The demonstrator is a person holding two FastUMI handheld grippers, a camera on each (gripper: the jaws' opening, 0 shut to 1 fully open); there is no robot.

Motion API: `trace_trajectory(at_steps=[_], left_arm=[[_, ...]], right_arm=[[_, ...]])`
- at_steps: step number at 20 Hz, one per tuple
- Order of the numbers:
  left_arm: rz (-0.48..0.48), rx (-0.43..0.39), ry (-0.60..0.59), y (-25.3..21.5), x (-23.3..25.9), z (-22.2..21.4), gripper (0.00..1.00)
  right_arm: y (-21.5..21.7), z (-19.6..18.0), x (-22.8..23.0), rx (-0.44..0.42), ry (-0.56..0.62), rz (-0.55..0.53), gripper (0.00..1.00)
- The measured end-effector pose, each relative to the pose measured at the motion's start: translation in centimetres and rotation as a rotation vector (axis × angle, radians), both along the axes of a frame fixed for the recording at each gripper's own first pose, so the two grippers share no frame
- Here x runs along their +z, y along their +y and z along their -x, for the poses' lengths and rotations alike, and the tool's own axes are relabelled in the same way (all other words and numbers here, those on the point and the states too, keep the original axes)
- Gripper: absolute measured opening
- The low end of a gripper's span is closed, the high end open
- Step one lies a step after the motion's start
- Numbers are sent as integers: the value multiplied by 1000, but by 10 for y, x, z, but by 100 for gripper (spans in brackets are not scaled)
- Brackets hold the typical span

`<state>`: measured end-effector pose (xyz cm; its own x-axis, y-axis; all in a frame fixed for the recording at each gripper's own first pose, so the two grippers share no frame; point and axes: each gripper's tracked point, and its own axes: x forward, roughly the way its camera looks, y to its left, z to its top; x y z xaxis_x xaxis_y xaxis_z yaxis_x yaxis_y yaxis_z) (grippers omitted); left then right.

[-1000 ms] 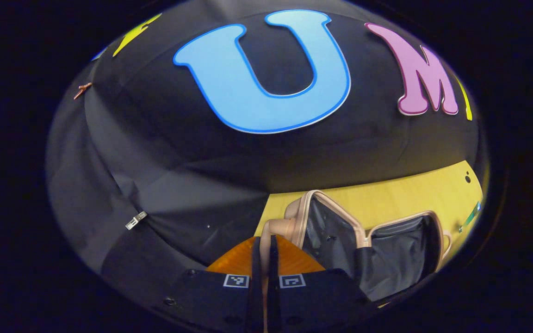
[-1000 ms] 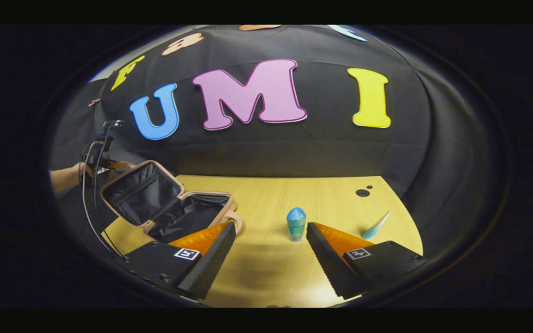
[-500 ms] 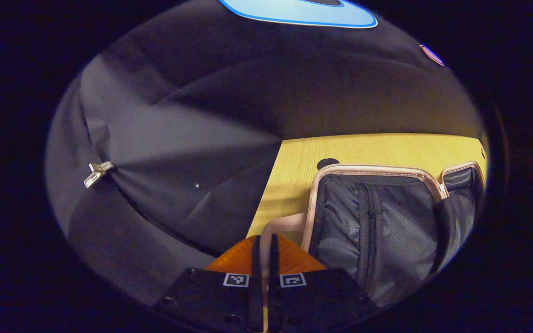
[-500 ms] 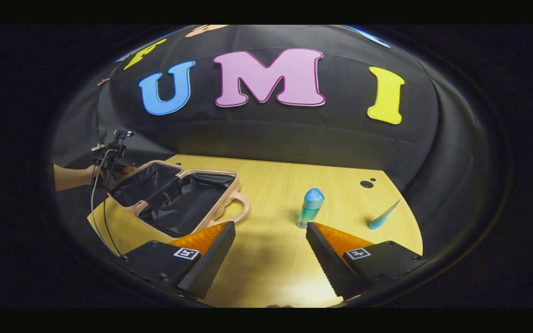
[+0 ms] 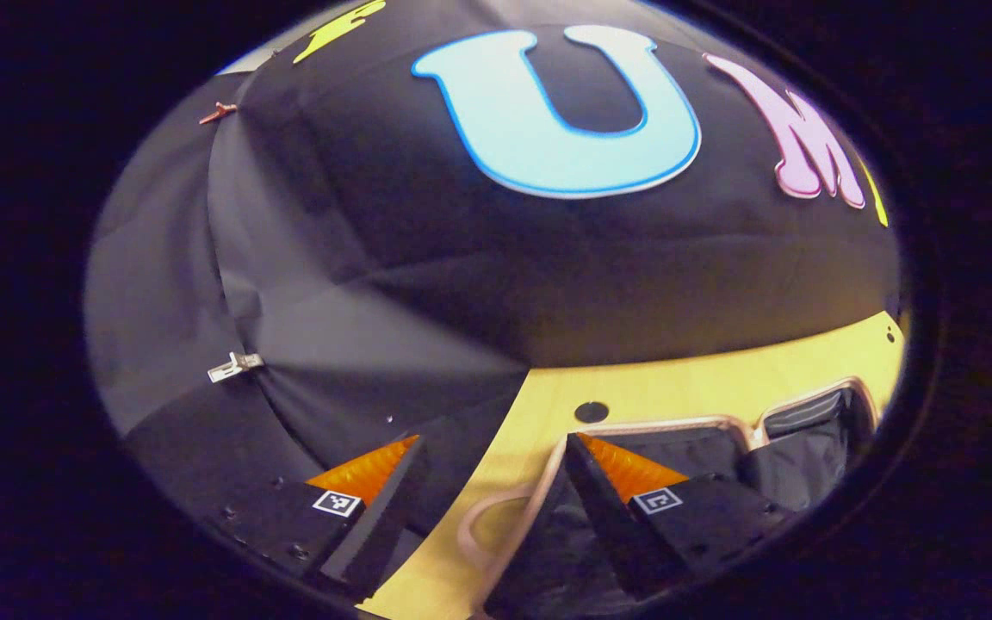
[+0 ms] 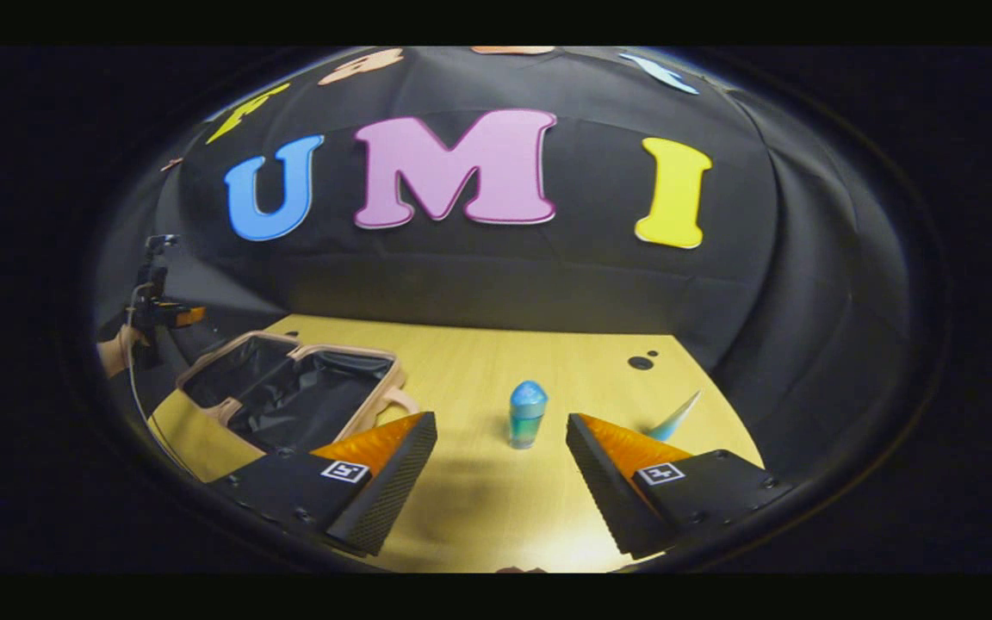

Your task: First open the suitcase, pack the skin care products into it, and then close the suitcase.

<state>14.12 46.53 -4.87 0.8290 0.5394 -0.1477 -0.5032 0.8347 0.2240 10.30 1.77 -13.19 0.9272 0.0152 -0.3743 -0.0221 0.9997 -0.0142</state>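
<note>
The pink suitcase (image 6: 350,352) lies wide open on the left of the table, both halves showing dark lining. In the left gripper view its rim (image 5: 677,424) and the lid's handle loop (image 5: 477,532) sit just under my left gripper (image 5: 494,441), which is open and holds nothing. From the right gripper view, the left gripper (image 6: 170,315) hovers over the lid's far-left edge in a hand (image 6: 113,357). A small blue-green bottle (image 6: 528,415) stands upright just ahead of my open right gripper (image 6: 500,443). Farther right lies a teal tube (image 6: 675,418).
The yellow wooden table (image 6: 479,370) has small dark holes (image 6: 639,362) near its back right and another (image 5: 591,412) behind the suitcase. Black cloth walls close the back and sides. A cable (image 6: 139,387) hangs from the left gripper.
My left gripper has let go of the lid's handle and opened, lifting slightly. The lid went from raised to lying flat. My right gripper stayed open, shifting only a little.
</note>
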Motion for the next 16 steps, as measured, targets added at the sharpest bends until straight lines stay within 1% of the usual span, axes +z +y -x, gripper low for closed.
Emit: trace_trajectory(at_steps=[3,5,6,7,8,10,13,16], left_arm=[[68,-72,-102,-80,16,15,98],[85,-142,-150,-148,29,17,98],[71,-167,-147,-176,31,20,98],[46,-149,-150,-193,33,26,98],[40,-148,-140,-214,26,29,97],[51,-198,-134,-264,10,30,98],[103,-334,-144,-341,-4,18,98],[101,-491,-87,-418,-29,-2,98]], right_arm=[[-24,0,18,-36,-52,6,96],[-37,2,28,-59,-77,-9,96],[-42,3,33,-67,-89,-19,96],[-47,4,37,-72,-102,-24,96],[-52,5,40,-76,-114,-23,96],[-65,8,45,-83,-134,-16,96],[-86,15,48,-107,-159,-6,96],[-112,18,41,-146,-170,24,96]])
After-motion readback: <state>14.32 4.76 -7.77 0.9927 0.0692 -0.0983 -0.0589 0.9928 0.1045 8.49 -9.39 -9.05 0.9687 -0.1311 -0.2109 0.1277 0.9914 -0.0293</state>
